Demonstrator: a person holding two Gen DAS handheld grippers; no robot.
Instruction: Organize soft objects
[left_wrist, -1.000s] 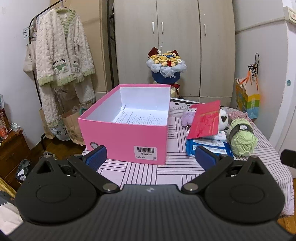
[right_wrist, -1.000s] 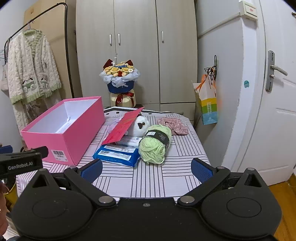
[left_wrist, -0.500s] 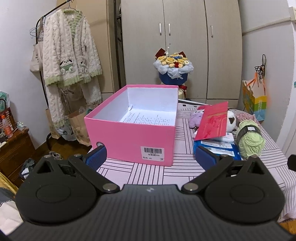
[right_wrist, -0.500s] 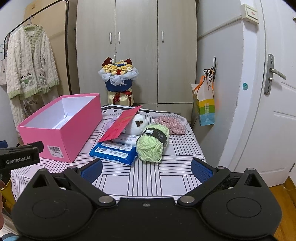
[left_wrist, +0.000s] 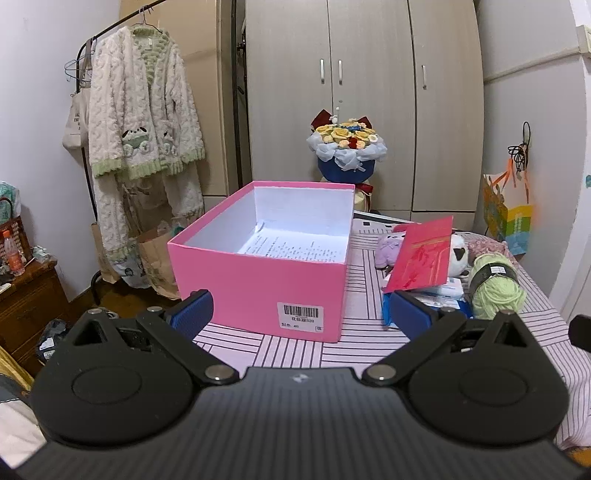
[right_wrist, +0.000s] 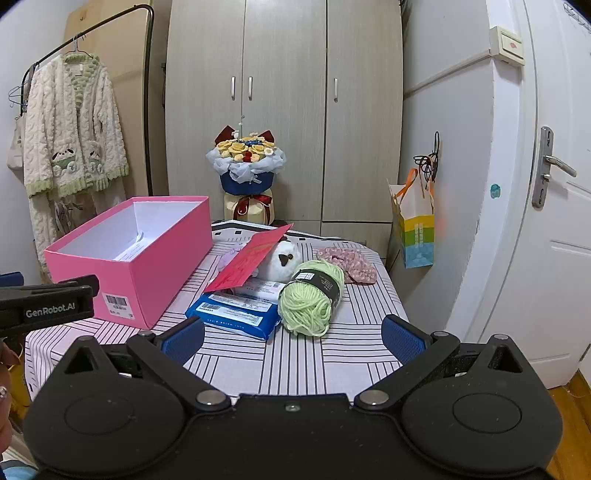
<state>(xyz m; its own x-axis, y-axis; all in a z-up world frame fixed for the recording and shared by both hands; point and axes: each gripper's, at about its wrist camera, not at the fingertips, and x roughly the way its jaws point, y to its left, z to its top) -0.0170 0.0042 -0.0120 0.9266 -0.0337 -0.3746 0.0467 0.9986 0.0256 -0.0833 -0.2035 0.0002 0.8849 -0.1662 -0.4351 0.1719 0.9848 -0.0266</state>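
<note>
An open pink box (left_wrist: 258, 273) (right_wrist: 147, 258) stands on the left of a striped table (right_wrist: 295, 354); a printed sheet lies inside it. Right of it lie a green yarn ball (right_wrist: 310, 295) (left_wrist: 495, 288), a white plush (right_wrist: 282, 260), a purple plush (left_wrist: 389, 247), a pink floral cloth (right_wrist: 351, 264), a red envelope (right_wrist: 251, 262) and a blue wipes pack (right_wrist: 236, 314). My left gripper (left_wrist: 301, 314) is open and empty before the box. My right gripper (right_wrist: 293, 334) is open and empty before the yarn.
A flower bouquet (right_wrist: 245, 162) stands behind the table by the wardrobe (right_wrist: 284, 92). A robe (left_wrist: 140, 122) hangs on a rack at left. A paper bag (right_wrist: 413, 229) hangs on the right wall beside a door (right_wrist: 554, 184). A wooden cabinet (left_wrist: 26, 295) stands at left.
Both grippers have drawn back and risen slightly, so the table and box sit a little farther away. Both stay open; nothing on the table has moved.
</note>
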